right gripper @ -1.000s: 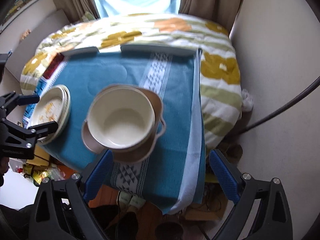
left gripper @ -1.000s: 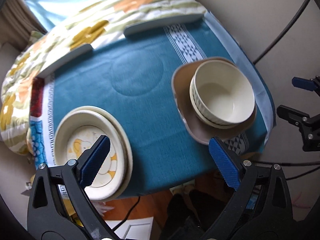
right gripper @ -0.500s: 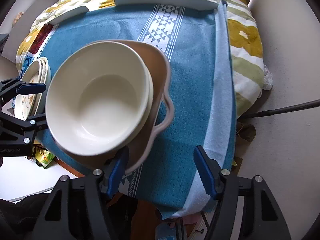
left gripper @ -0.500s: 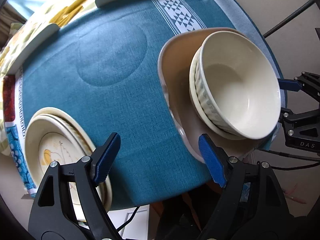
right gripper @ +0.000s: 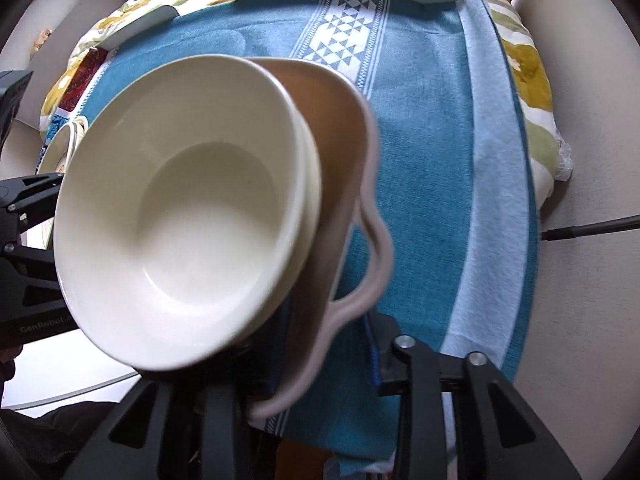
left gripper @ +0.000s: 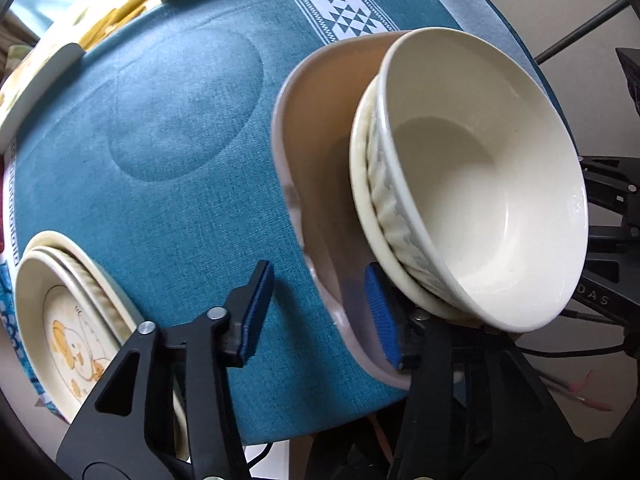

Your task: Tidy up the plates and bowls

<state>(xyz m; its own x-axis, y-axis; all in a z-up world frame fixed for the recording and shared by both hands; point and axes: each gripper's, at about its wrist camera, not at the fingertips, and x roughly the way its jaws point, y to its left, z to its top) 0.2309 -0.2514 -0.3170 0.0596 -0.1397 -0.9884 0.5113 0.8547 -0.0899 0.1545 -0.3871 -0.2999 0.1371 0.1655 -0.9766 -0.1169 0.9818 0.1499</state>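
Lettering: "GenRobot" is printed on the left gripper's body as it shows at the left edge of the right wrist view; "DAS" can be read on the right gripper's body at the right edge of the left wrist view.

Pose: both grippers point steeply down at the near edge of a table covered by a teal cloth [left gripper: 180,128].

Fingers: the left gripper [left gripper: 318,310] has just been closing. Its jaws straddle the near rim of the brown dish [left gripper: 320,152], right pad inside and left pad still clear on the cloth. The right gripper [right gripper: 328,354] has likewise been closing across the dish's handled rim; whether its pads press cannot be told.

Task items: a cream bowl [left gripper: 492,184] sits on a small plate inside the dish. The stacked plates [left gripper: 60,320] lie at the left corner.
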